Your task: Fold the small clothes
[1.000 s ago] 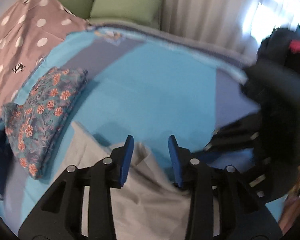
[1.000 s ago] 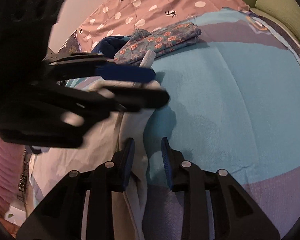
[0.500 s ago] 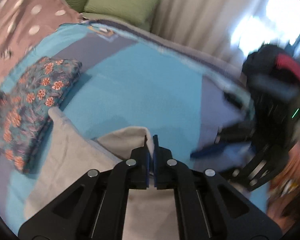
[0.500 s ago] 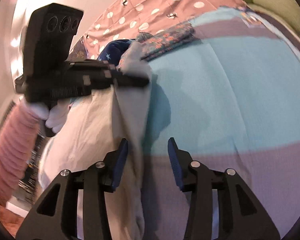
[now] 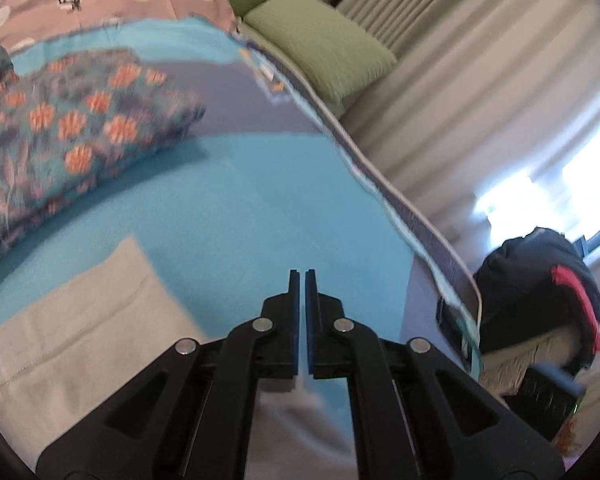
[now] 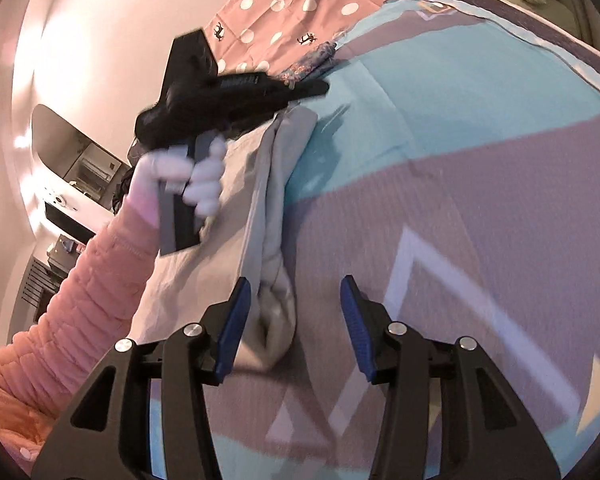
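The left gripper [image 5: 302, 280] is nearly closed, holding nothing I can see; the grey garment [image 5: 68, 344] lies left of its fingers. The right gripper [image 6: 296, 312] gapes wide, the garment's bunched edge between its fingers.

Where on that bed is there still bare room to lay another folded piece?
The turquoise stretch of bedspread is free, bordered by the folded floral garment, the grey garment and the bed's far edge. The mauve patch ahead of the open right gripper is bare too. It is crowded where the floral garment lies beside the grey garment.
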Tool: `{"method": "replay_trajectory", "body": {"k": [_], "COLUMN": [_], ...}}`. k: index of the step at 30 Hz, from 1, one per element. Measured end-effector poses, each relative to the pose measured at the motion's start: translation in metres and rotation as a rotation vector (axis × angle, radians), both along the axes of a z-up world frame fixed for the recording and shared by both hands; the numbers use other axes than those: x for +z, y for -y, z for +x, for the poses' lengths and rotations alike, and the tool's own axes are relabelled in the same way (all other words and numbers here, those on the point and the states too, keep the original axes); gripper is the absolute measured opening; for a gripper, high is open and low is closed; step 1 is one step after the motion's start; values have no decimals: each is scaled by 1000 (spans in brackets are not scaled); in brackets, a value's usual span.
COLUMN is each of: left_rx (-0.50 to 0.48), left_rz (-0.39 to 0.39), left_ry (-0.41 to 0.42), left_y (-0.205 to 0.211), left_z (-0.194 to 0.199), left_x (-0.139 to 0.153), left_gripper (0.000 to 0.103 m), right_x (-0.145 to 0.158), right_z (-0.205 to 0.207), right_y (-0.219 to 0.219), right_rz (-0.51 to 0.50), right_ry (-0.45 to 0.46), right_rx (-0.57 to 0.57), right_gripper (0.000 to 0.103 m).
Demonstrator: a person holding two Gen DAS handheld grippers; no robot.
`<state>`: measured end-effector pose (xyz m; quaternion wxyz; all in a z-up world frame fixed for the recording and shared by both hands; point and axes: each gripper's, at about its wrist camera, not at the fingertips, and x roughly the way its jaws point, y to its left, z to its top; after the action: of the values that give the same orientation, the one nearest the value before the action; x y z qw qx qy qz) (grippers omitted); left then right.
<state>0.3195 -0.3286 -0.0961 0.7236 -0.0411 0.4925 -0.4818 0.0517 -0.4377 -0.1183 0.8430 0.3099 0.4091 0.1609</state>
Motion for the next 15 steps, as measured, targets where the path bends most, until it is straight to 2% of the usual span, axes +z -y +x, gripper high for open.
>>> {"method": "replay_trajectory", "body": {"k": [2,4,8,11,13,15], "left_rx": [15,31,36,-1,-29,-32], "left_rz": [-16,-20,46,123,224,281], "left_ry": [65,139,258,261,245,238], "left_y": [-2,-15,-49,-69,-66,-56], "left_z": [-9,-21,-47,-62,-67,-70], "left_x": [21,45,66,50,21,-2], "left_gripper": [5,15,19,19,19,19], "right_x": [3,9,20,22,15,-1], "right_z": [-5,-10,-16,-13,-9,-3], "right_y": [-1,-1,-3,-8,-13,-18], "right_rz": [-14,-23,-1,-6,-43,-79], "right_ry": [-1,14,80,100,55,-39], "right_rx": [2,3,17,39,37,-2], "right_gripper": [48,48,48,48,48,44]}}
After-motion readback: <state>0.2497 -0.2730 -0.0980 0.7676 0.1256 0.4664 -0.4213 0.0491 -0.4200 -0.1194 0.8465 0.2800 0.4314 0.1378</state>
